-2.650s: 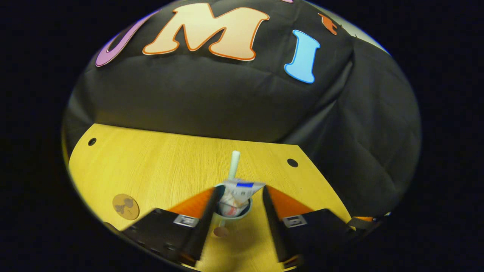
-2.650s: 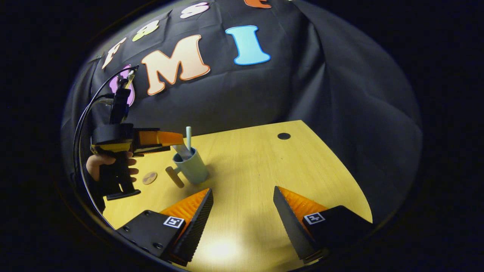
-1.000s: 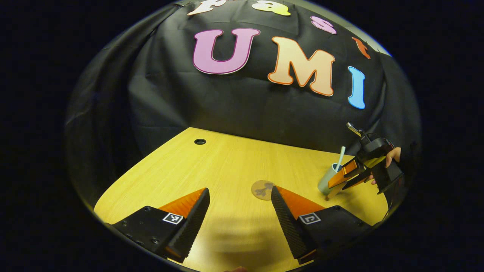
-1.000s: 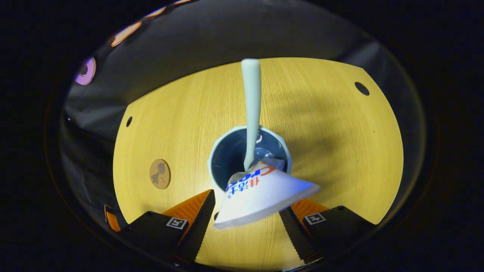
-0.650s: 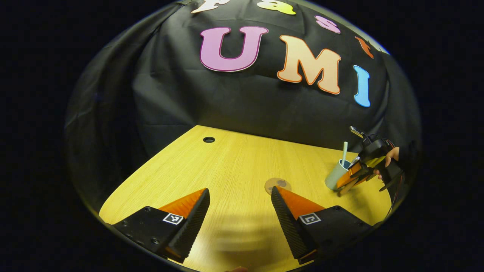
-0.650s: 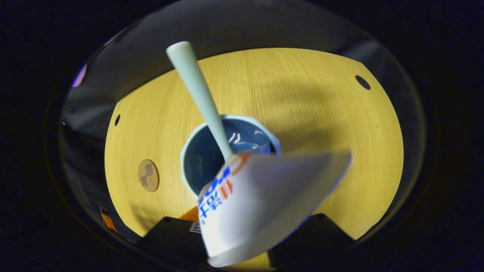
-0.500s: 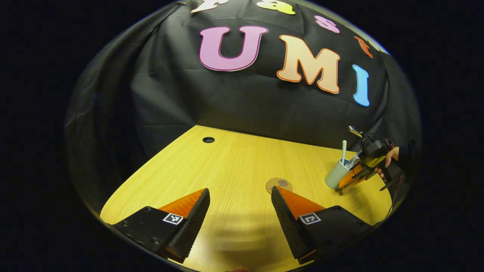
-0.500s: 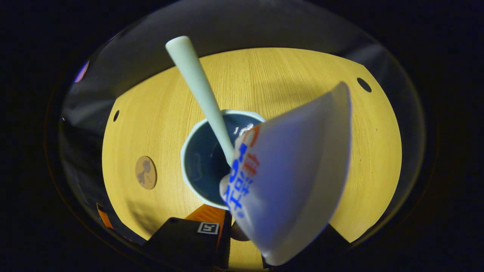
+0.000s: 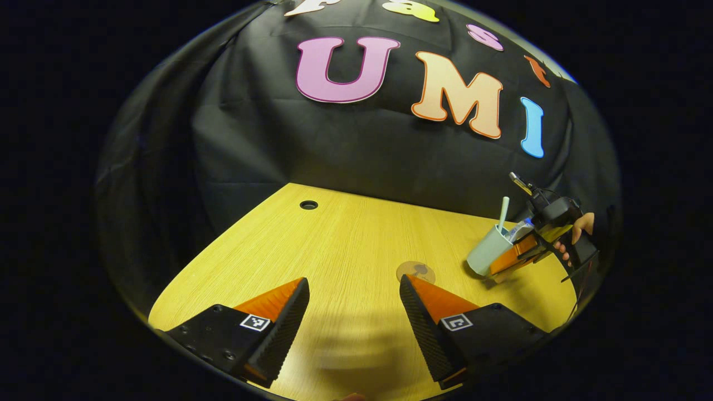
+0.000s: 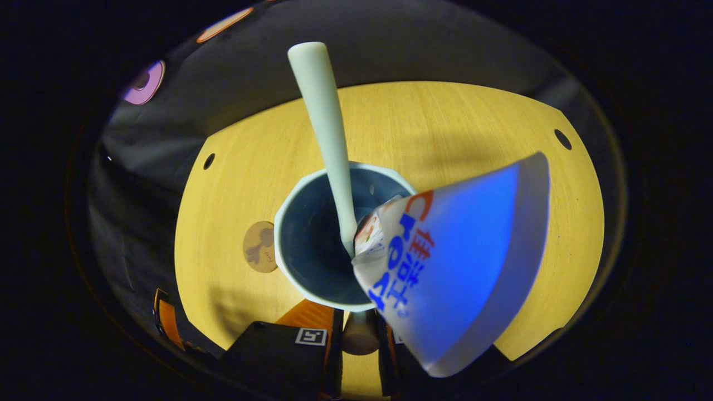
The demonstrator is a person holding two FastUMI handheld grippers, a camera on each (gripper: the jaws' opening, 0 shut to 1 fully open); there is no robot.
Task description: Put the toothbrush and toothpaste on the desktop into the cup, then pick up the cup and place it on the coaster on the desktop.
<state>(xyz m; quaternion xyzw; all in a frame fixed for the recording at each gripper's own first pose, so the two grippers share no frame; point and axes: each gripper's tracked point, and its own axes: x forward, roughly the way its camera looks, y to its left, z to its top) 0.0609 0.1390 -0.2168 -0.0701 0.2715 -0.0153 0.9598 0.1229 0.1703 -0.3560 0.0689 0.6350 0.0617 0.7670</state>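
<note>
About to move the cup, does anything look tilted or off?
Yes. The cup leans off upright in the right gripper, which grips its handle; the toothpaste juts far past the rim.

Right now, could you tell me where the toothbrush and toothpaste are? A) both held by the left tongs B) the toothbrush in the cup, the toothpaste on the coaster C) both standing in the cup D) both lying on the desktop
C: the toothbrush and the toothpaste both stick out of the cup, whose wooden handle sits between the right tongs.

We see dim booth, overhead light pooling on counter (image 9: 345,245); fisheye bends edges; toothpaste (image 10: 462,267) near lens soft.
</note>
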